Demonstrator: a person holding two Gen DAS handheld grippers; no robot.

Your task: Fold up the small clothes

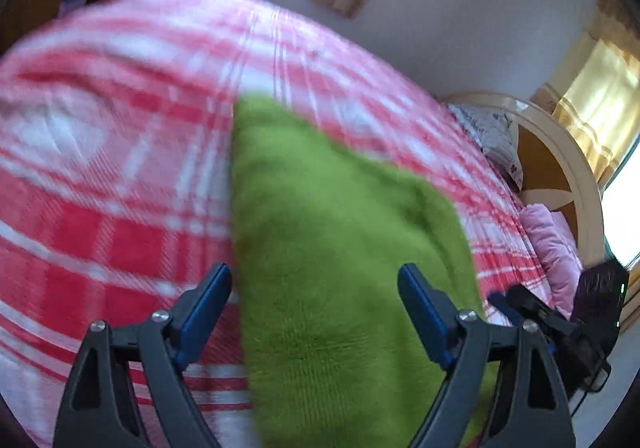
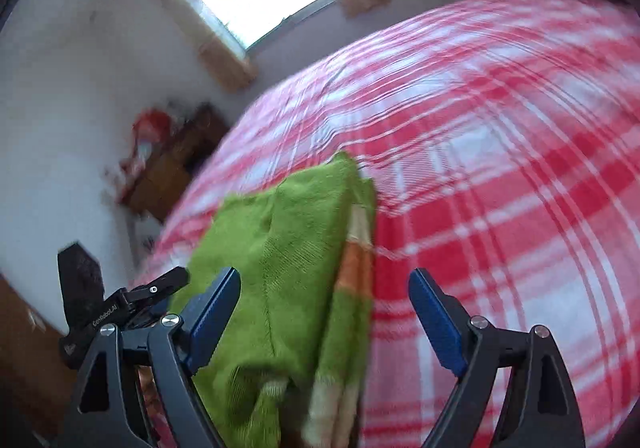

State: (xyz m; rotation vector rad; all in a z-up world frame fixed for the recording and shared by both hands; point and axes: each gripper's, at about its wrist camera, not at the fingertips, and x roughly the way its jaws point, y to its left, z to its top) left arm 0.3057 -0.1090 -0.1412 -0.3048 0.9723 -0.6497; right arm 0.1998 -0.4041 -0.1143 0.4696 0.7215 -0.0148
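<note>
On checked bed (image 1: 120, 167), green knit (image 1: 320, 228) lying folded, orange stripe showing. Left tool (image 1: 316, 312) spread above it, pinching nothing. Right tool (image 2: 324, 312) likewise spread, empty.

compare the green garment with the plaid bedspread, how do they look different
The green garment is one solid colour apart from orange and cream bands at one edge; the bedspread is red, pink and white plaid throughout. The garment is small and folded into layers; the bedspread lies spread flat over the whole bed. The garment looks fuzzy and knitted, the bedspread smoother. Both are soft fabric, the garment lying on the bedspread.
</note>
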